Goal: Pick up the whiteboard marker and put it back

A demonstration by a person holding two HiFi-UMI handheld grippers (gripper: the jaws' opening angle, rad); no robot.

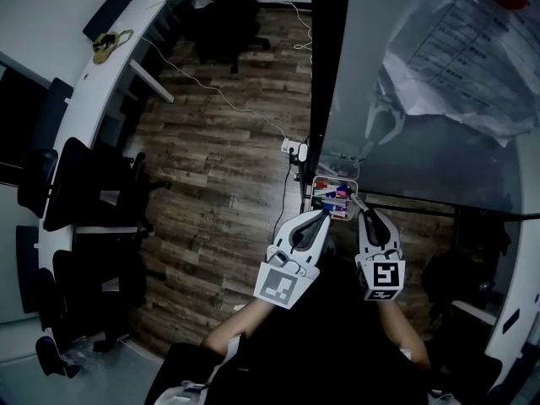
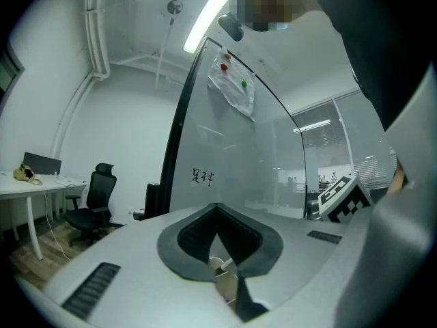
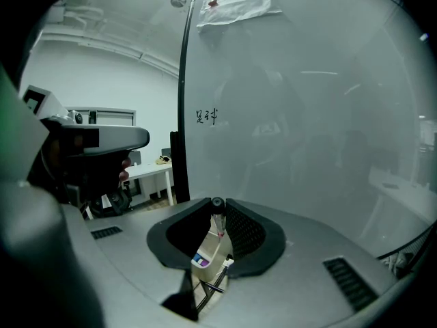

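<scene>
Wood floor (image 1: 219, 167) lay below you, with a curved desk (image 1: 126, 32) along the left and a whiteboard (image 1: 422, 142) standing at the right, a creased sheet (image 1: 456, 49) stuck high on it. At the board's foot sat a tray (image 1: 313, 197) holding several coloured pens. You held both grippers side by side just over that tray.

Your right gripper (image 3: 217, 207) had its fingers clamped on the marker (image 3: 218, 219). Its dark end showed at the fingertips, and its pale barrel ran down between the pads toward the tray beneath. So the marker was in your right gripper, over the tray's right end; whether it touched the tray could not be told.

Your left gripper (image 2: 217, 209) had its fingers together at the tips, gripping nothing. Through the opening behind them, part of the tray showed.
</scene>
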